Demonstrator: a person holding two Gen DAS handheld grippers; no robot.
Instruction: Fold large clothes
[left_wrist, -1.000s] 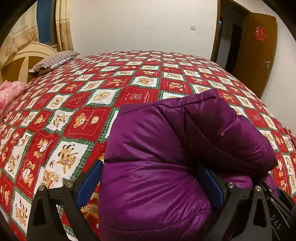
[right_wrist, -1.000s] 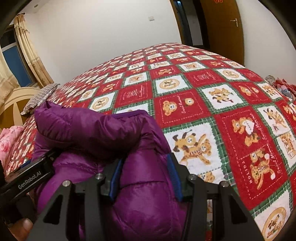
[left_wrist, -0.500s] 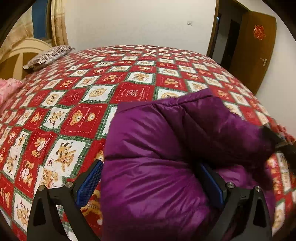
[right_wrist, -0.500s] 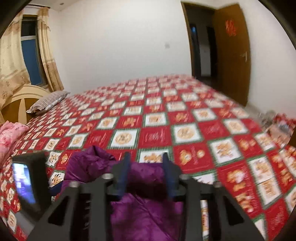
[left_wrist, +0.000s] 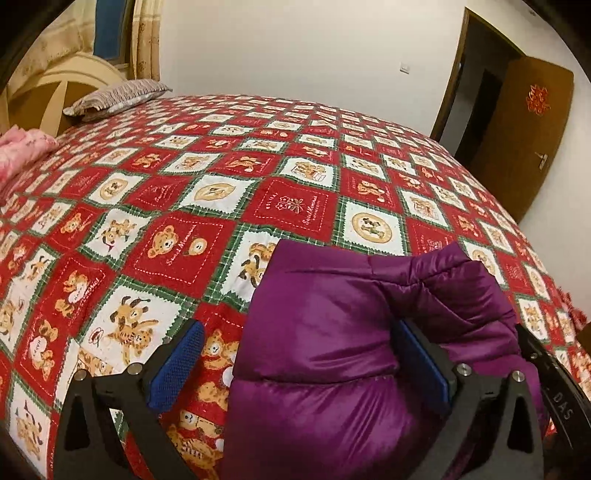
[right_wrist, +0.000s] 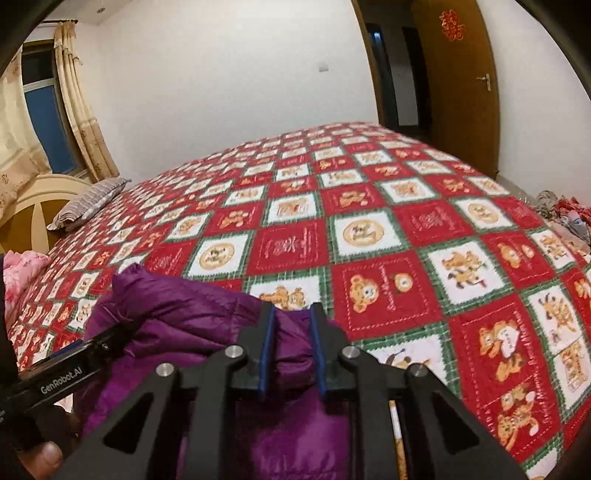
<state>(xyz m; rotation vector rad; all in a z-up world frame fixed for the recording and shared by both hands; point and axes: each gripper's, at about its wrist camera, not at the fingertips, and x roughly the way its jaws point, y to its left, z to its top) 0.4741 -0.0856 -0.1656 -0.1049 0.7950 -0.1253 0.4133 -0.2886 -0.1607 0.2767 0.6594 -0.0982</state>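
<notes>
A puffy purple down jacket (left_wrist: 332, 332) lies bunched on the near part of the bed. My left gripper (left_wrist: 298, 326) is open and wide. Its right pad (left_wrist: 421, 365) presses into the jacket, while its left pad (left_wrist: 173, 365) stands apart over the quilt. In the right wrist view the jacket (right_wrist: 177, 310) sits low and left. My right gripper (right_wrist: 292, 314) is shut on a raised fold of the jacket, with purple fabric pinched between the blue pads. The left gripper's body (right_wrist: 62, 376) shows at the left edge there, with a hand (right_wrist: 40, 454) below it.
A red, white and green bear-patterned quilt (left_wrist: 295, 206) covers the whole bed. A striped pillow (left_wrist: 118, 96) and a wooden headboard (left_wrist: 55, 88) are at the far left, with pink fabric (left_wrist: 22, 147) beside them. A brown door (right_wrist: 458, 85) stands open at the far right.
My right gripper has closed from around the jacket's bulk onto a narrow fold and risen. The left gripper has shifted left, so its left pad has come off the jacket.
</notes>
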